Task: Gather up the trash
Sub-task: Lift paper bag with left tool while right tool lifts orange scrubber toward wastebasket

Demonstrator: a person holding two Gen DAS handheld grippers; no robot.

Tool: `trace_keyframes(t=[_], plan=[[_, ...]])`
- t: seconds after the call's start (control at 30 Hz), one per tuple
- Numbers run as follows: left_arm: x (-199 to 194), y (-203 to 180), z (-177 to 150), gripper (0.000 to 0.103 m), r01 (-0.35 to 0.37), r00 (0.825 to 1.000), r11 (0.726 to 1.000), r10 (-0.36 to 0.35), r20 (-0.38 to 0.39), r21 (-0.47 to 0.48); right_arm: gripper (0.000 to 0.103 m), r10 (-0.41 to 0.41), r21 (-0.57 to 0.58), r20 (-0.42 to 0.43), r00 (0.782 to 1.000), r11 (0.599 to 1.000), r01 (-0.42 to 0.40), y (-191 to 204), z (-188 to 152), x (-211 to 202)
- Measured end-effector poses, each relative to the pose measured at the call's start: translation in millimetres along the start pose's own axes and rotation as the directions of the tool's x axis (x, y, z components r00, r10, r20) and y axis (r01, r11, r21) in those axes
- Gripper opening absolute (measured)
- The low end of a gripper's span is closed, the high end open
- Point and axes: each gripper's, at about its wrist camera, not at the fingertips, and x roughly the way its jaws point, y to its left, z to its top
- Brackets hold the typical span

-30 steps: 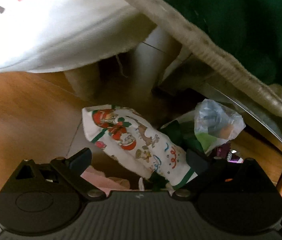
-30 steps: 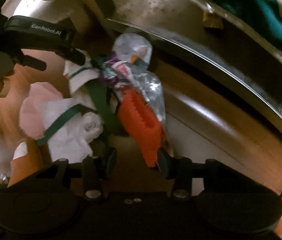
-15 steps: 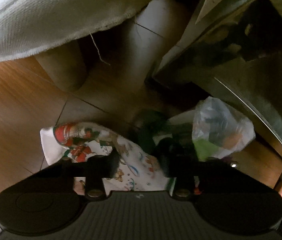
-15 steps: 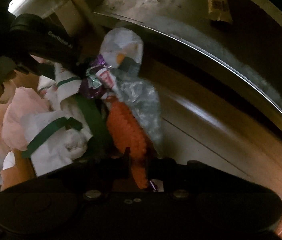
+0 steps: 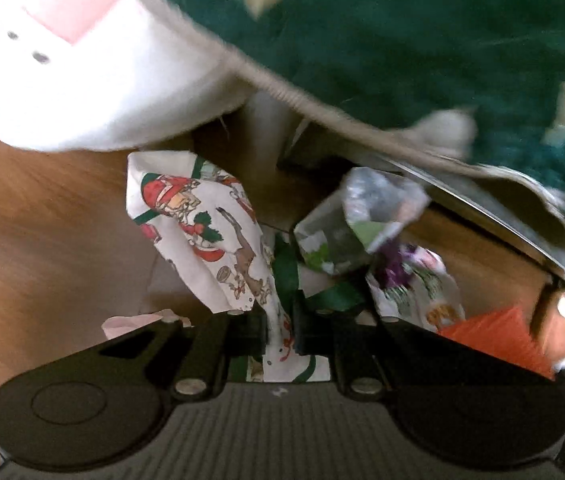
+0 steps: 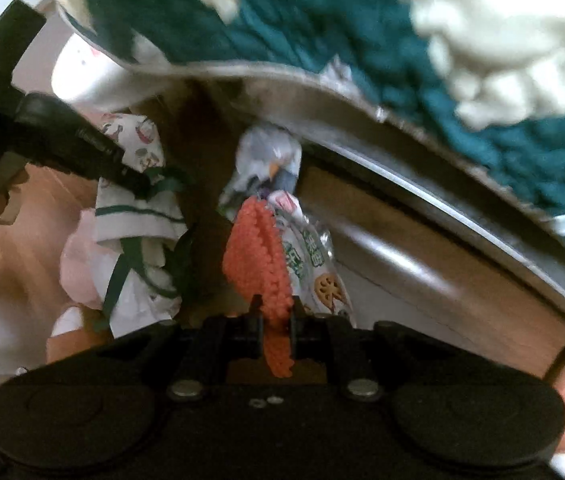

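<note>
A crumpled paper with a Christmas print hangs from my left gripper, which is shut on its lower edge. Green ribbon trails beside it. My right gripper is shut on an orange crinkled wrapper, held above the floor. A printed snack packet and a clear plastic bag cling behind the orange piece. In the right wrist view the left gripper shows at the left, holding the Christmas paper. The orange wrapper also shows at the right edge of the left wrist view.
A green knitted blanket overhangs a metal-edged frame just above the trash. A white cushion with a pink patch sits at the upper left. Wooden floor lies below. A pink tissue lies under the left gripper.
Both grippers went from open to shut, the left on the Christmas paper, the right on the orange wrapper. Both then rose, lifting the trash toward the blanket's edge.
</note>
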Motion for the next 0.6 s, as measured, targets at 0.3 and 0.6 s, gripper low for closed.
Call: trace_keyframes(t=[0.3,0.6], plan=[[-114.1,-14.2,-15.9,0.011,0.014,0.991,0.995,-0.027,0.135,0.094,0.011,-0.029,-0.012,0.162,0.986,0.999,0.032,21.8,-5.7,-106.8],[-245.8,-48.5,-37.7,0.011,-0.011,0.934,0.989,-0.043,0.355,0.146,0.011,-0.056,-0.036,0.345,0.937,0.997,0.073,39.4,-12.1,-227.1]])
